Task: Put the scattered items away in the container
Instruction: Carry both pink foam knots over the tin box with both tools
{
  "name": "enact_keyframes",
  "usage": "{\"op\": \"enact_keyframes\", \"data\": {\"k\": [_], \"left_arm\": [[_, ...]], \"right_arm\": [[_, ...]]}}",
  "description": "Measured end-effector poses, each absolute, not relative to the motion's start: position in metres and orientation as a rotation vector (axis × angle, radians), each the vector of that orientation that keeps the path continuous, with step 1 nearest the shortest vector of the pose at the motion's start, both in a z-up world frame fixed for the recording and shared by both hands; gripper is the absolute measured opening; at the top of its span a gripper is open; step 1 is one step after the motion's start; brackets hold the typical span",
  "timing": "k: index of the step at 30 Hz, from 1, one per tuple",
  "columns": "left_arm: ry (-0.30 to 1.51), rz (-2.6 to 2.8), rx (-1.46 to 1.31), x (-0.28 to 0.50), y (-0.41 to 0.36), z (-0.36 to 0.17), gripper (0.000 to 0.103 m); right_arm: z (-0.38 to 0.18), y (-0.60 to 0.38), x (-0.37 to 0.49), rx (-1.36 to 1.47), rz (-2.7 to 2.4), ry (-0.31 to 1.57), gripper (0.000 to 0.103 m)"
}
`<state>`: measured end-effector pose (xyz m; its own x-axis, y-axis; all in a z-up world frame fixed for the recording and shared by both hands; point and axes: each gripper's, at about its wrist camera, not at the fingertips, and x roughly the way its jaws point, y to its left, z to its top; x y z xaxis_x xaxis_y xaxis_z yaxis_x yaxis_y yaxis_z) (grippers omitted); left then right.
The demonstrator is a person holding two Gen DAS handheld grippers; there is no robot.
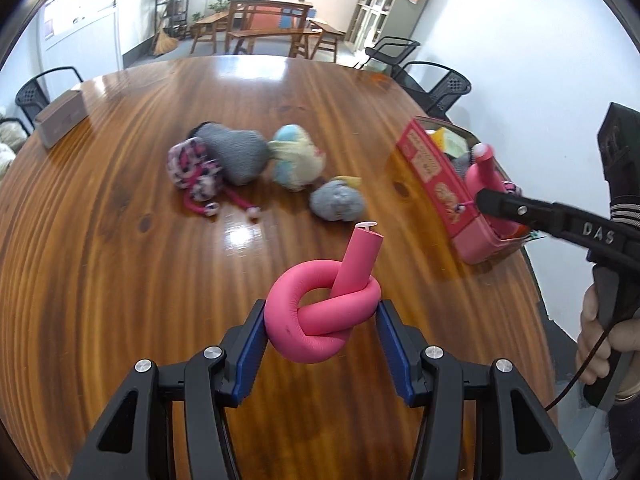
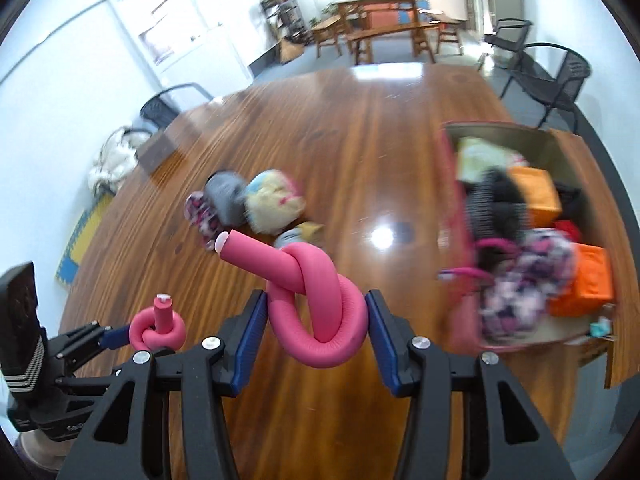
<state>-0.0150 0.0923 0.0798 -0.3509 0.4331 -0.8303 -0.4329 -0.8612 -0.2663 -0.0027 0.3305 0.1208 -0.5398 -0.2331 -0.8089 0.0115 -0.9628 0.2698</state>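
- Left gripper [image 1: 321, 334]: we see both blue pads clamped on a knotted pink foam tube [image 1: 322, 312], lifted clear of the table [image 1: 120, 240].
- Right gripper [image 2: 316, 322]: pinching a second pink knot [image 2: 320, 300], angled down just left of the pink box [image 2: 460, 200].
- Hand [image 1: 600, 340] wraps the right grip at frame edge.
- Soft toys [image 1: 248, 164] mid-table, box contents blurred.

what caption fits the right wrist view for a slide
Right tool grips a knotted pink foam roller above the wooden table, beside the half-filled container.
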Motion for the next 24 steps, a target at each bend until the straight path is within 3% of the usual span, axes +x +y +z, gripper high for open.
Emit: {"op": "enact_keyframes", "data": {"k": [10, 24], "left_arm": [[0.061, 2.166, -1.309, 0.002, 0.173, 0.096, 0.055], [0.057, 2.213, -1.319, 0.013, 0.202, 0.109, 0.055]], "right_arm": [[0.145, 0.466, 0.035, 1.42, -2.836, -0.518, 0.054], [0.117, 0.505, -0.022, 1.447, -2.752, -0.524, 0.055]]}}
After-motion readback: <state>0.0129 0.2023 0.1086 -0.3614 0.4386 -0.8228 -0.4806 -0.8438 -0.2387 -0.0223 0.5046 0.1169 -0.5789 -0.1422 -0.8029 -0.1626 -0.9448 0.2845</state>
